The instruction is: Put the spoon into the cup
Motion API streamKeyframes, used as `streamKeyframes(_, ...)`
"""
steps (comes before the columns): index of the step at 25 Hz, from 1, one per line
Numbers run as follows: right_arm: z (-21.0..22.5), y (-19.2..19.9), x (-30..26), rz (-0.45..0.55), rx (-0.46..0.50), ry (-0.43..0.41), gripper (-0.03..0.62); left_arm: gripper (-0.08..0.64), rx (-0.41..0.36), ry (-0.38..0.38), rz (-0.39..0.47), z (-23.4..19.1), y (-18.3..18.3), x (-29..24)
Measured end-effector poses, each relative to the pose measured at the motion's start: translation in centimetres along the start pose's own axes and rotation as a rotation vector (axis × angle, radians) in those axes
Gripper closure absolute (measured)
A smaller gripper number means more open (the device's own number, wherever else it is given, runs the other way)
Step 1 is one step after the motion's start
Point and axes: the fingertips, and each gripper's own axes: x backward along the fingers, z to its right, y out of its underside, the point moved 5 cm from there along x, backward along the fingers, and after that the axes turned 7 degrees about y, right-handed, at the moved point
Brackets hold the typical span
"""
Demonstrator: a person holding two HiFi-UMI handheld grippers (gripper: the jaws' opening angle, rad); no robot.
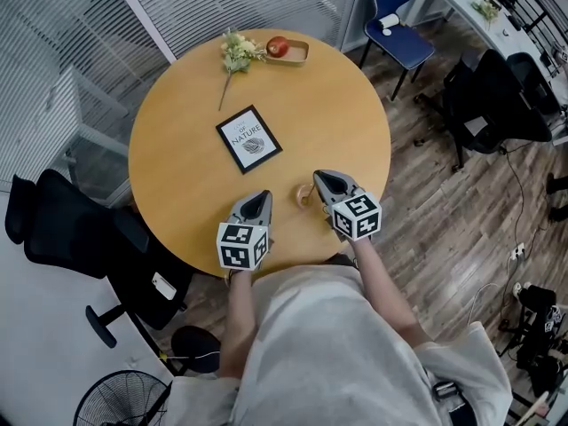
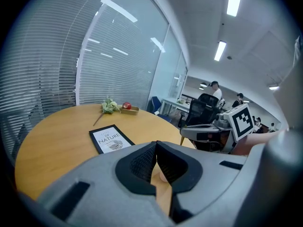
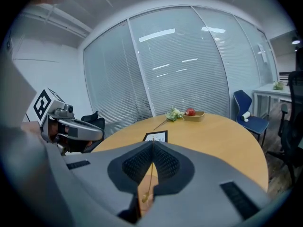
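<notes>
My right gripper [image 1: 318, 176] [image 3: 152, 143] is shut on a thin gold spoon [image 3: 149, 174]. The spoon hangs down between the pads with its bowl lowest. A small pale cup [image 1: 304, 195] stands on the round wooden table [image 1: 177, 185], just left of the right gripper and close to the near edge. Through the gap under the left jaws the cup [image 2: 162, 175] shows as a pale patch. My left gripper [image 1: 263, 193] [image 2: 156, 143] is to the cup's left, its tips meeting with nothing between them. In the head view the spoon is hidden by the gripper.
A framed print [image 1: 248, 138] lies mid-table. At the far edge are a flower sprig [image 1: 232, 56] and a wooden tray [image 1: 297, 53] with a red apple [image 1: 278, 45]. A black office chair [image 1: 53, 229] stands left, a blue chair [image 1: 399, 34] beyond the table, a fan [image 1: 120, 402] on the floor.
</notes>
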Motion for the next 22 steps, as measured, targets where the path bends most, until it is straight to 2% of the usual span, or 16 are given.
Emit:
streamKeyframes(10, -0.4, 1.4, -1.4, -0.054, 0.027, -0.02, 0.594, 0.552, 0.018, -0.036, 0.012, -1.1, 0.1, 1.0)
streamKeyframes(22, 0.2, 2.7, -1.7, -0.109, 0.076, -0.029, 0.594, 0.551, 0.018, -0.013, 0.022, -0.8, -0.3, 0.0)
